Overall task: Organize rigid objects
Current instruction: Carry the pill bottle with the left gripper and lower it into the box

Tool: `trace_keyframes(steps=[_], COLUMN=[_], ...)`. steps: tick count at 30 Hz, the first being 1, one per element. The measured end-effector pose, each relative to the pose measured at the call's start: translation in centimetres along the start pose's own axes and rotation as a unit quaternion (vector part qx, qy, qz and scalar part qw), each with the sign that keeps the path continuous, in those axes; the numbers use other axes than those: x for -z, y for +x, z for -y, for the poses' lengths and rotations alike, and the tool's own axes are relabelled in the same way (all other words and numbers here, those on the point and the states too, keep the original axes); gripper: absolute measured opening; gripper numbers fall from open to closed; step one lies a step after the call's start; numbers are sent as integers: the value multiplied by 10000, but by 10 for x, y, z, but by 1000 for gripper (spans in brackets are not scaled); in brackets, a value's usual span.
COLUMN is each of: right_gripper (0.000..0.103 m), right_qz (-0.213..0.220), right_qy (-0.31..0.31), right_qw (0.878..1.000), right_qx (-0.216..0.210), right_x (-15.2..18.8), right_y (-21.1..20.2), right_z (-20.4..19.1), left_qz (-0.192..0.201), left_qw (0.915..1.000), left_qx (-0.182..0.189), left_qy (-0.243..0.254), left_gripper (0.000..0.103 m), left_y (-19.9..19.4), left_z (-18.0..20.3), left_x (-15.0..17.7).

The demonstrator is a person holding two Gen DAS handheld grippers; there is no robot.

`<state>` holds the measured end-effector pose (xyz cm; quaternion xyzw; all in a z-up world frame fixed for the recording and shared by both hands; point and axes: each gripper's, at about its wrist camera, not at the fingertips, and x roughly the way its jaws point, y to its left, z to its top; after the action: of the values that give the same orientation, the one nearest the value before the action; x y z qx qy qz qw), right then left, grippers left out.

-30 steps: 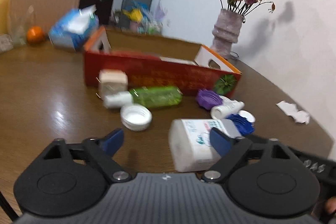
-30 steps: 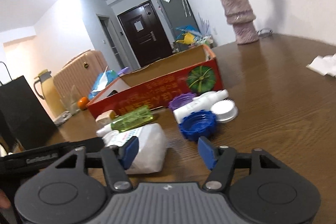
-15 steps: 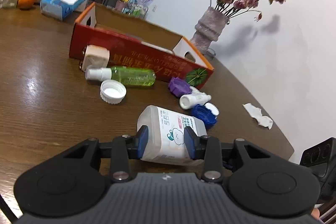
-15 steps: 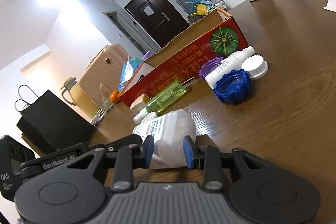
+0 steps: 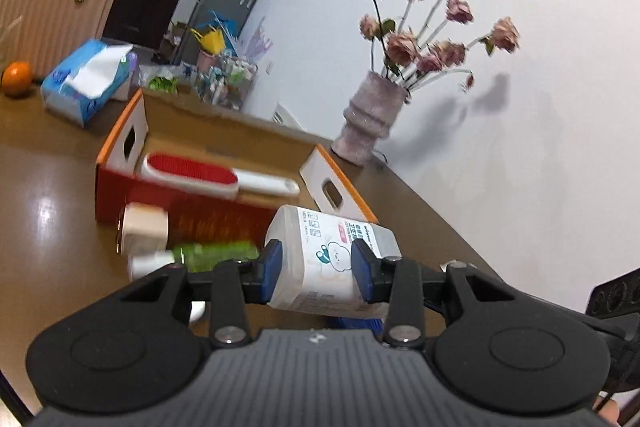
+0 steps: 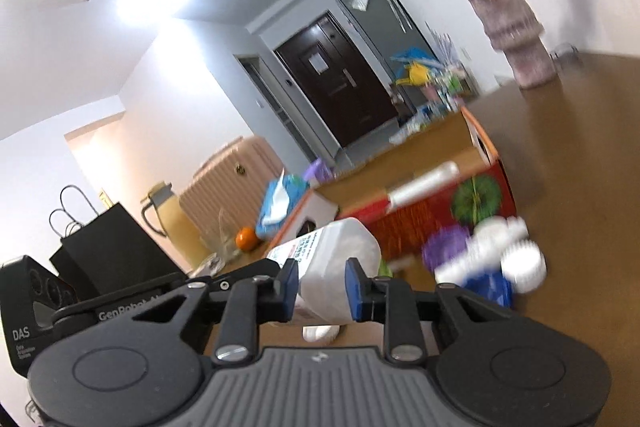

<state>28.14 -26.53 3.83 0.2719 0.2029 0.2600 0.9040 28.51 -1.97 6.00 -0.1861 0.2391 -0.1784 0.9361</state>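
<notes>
A large white plastic bottle (image 5: pixel 332 251) with a printed label lies sideways in the air above the table, held from both ends. My left gripper (image 5: pixel 316 261) is shut on its labelled middle. My right gripper (image 6: pixel 322 283) is shut on the same bottle (image 6: pixel 340 255) near its other end. Beyond it stands the red cardboard box (image 5: pixel 180 203), open at the top, with a red lint brush (image 5: pixel 208 173) inside. The box also shows in the right wrist view (image 6: pixel 436 203).
On the brown table (image 5: pixel 48 219) in front of the box lie a green bottle (image 5: pixel 216 253), a beige jar (image 5: pixel 144 223), a purple cap (image 6: pixel 444 253), a blue cap (image 6: pixel 488 287) and white caps (image 6: pixel 524 265). A tissue pack (image 5: pixel 86 83), an orange (image 5: pixel 16 77) and a flower vase (image 5: pixel 370 121) stand behind.
Both grippers closed on the white bottle and lifted it off the table, carrying it up and towards the red box.
</notes>
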Motion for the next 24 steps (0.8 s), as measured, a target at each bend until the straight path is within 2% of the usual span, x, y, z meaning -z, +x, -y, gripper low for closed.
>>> trace_keyframes(steps=[7, 12, 18, 21, 24], right_gripper=[24, 24, 24, 24, 24], right_qz=[59, 67, -270, -477, -662], right_qy=[-120, -191, -153, -81, -229], right_qw=[9999, 9998, 9995, 9988, 9974], right_qx=[-34, -75, -64, -32, 192], right_x=[-44, -83, -129, -143, -148], right_y=[56, 105, 175, 205, 232], right_z=[12, 25, 57, 77, 91], left_qz=[124, 204, 76, 23, -136], left_qw=[9998, 9996, 9994, 9990, 9988], left_qx=[-40, -189, -282, -387, -398], left_qy=[-139, -5, -169, -199, -251], left_gripper=[38, 38, 37, 37, 37], left_y=[47, 87, 154, 184, 212], left_z=[-16, -23, -46, -56, -69], left_x=[-51, -90, -129, -134, -134])
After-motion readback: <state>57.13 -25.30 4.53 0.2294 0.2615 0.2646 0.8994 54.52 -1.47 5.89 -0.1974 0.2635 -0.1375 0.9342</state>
